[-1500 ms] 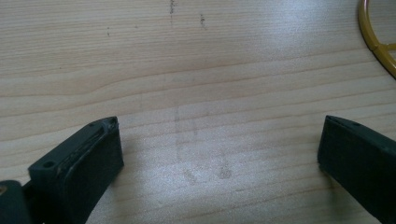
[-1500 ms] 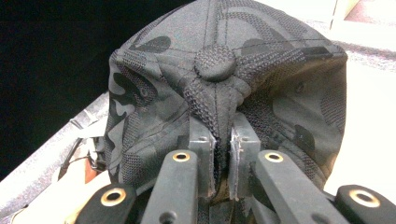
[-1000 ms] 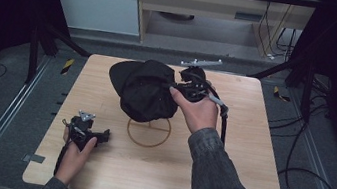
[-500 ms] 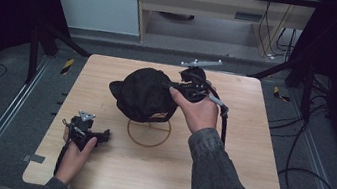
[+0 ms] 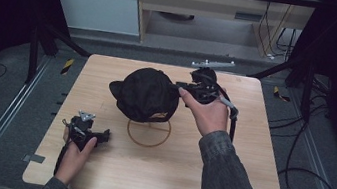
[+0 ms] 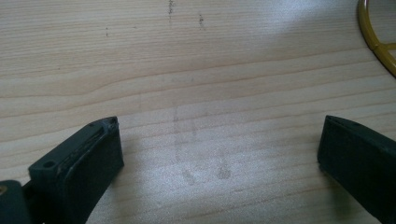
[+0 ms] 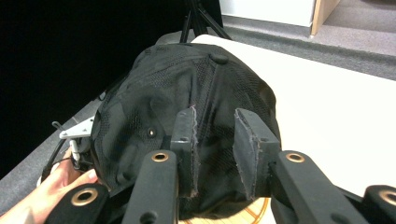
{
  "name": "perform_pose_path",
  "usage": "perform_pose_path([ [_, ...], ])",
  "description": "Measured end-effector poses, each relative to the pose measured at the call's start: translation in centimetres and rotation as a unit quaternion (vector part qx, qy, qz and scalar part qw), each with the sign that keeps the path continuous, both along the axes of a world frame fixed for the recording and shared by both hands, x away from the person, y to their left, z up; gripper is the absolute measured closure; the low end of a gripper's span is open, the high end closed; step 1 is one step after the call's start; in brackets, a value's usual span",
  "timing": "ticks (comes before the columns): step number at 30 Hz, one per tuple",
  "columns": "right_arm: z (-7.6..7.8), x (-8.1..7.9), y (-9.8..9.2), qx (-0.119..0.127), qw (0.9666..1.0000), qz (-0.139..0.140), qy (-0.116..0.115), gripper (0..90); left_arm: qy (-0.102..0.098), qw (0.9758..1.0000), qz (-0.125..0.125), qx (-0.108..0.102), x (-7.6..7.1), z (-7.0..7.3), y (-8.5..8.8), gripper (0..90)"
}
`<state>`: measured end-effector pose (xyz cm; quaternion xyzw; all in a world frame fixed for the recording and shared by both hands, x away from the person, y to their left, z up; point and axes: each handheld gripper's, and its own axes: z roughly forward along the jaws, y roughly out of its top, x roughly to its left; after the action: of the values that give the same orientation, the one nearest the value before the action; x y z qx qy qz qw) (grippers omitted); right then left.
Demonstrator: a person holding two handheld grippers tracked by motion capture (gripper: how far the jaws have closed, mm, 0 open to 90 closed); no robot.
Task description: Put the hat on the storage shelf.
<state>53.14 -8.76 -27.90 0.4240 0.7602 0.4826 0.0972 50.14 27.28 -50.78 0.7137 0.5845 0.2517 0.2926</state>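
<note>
Your right gripper [image 7: 215,140] has just been easing its jaws apart; they now stand a little apart against the back of the black cap [image 5: 149,94], with a fold of fabric between them and no clear squeeze. The cap sits on a stand with a gold ring base [image 5: 148,133] at mid-table [image 5: 243,186]. Your left gripper [image 6: 219,154] rests with jaws spread wide over bare wood, near the ring.
</note>
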Motion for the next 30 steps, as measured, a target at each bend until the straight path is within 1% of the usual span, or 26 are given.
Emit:
perform_pose_path([
  [2, 0.1, -0.4, -0.6, 0.002, 1.0000, -0.002, 0.000, 69.5, 0.000, 1.0000, 0.000, 0.000, 0.0, 0.0, 0.0, 0.0],
  [9, 0.4, -1.0, -1.6, 0.002, 1.0000, -0.003, -0.004, 69.0, 0.000, 1.0000, 0.000, 0.000, 0.0, 0.0, 0.0, 0.0],
  [19, 0.9, -2.0, -3.1, 0.005, 0.9999, -0.009, -0.008, 65.4, -0.001, 1.0000, 0.000, 0.000, 0.0, 0.0, 0.0, 0.0],
  [20, 0.9, -2.1, -3.5, 0.006, 0.9999, -0.010, -0.009, 64.0, -0.001, 1.0000, 0.000, 0.000, 0.0, 0.0, 0.0, 0.0],
  [22, 0.9, -2.2, -3.7, 0.007, 0.9999, -0.013, -0.007, 63.3, -0.001, 1.0000, 0.000, 0.000, 0.0, 0.0, 0.0, 0.0],
  [26, 1.0, -2.5, -4.9, 0.011, 0.9996, -0.025, -0.008, 58.4, -0.001, 1.0000, 0.000, 0.000, 0.0, 0.0, 0.0, 0.0],
  [27, 1.0, -2.5, -4.9, 0.011, 0.9996, -0.025, -0.008, 58.4, -0.001, 1.0000, 0.000, 0.000, 0.0, 0.0, 0.0, 0.0],
  [28, 1.0, -2.5, -5.4, 0.012, 0.9994, -0.032, -0.008, 56.2, -0.001, 1.0000, 0.000, 0.000, 0.0, 0.0, 0.0, 0.0],
  [30, 1.0, -2.6, -5.6, 0.014, 0.9993, -0.035, -0.006, 55.5, -0.001, 1.0000, 0.000, 0.000, 0.0, 0.0, 0.0, 0.0],
])
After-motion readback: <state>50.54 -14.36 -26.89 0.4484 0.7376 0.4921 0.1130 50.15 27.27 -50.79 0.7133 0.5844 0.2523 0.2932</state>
